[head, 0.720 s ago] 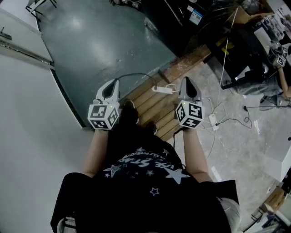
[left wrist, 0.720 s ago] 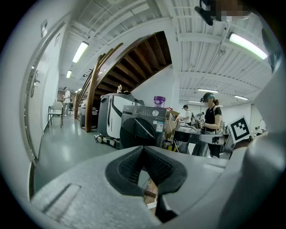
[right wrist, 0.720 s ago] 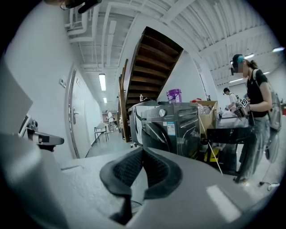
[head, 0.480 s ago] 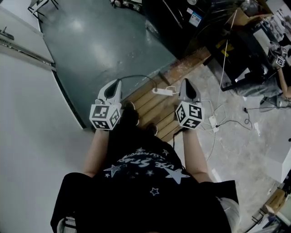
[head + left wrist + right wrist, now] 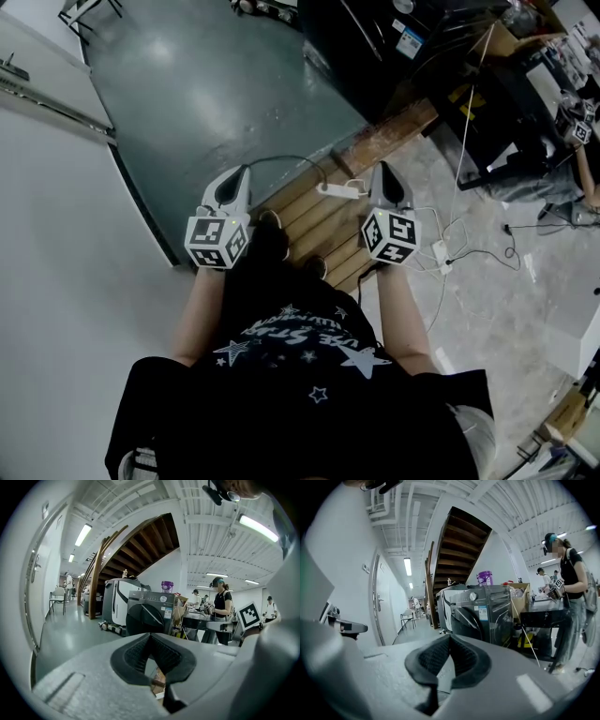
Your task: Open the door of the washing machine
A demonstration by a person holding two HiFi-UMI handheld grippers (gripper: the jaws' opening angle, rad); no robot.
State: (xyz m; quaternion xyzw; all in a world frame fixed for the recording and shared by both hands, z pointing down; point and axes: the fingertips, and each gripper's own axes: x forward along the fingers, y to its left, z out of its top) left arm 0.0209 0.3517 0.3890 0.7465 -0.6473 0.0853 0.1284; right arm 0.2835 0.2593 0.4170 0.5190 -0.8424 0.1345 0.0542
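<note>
Hardly a shift since the earlier frame: the left gripper [image 5: 238, 173] has crept a touch rightward, and the right gripper [image 5: 385, 169] stays where it was. Both are clenched on nothing, pads meeting tip to tip, held out over the wooden slats [image 5: 314, 225] and a white power strip [image 5: 342, 189]. Ahead, well apart from both tools, stands the dark washing machine [image 5: 147, 614], its round door [image 5: 463, 623] closed. A sticker [image 5: 483, 612] sits on its front, the print too small to read. Black-and-white square markers cover each cube [image 5: 217, 242]. The person's black shirt [image 5: 300, 375] carries stars and pale lettering, not legible from here.
</note>
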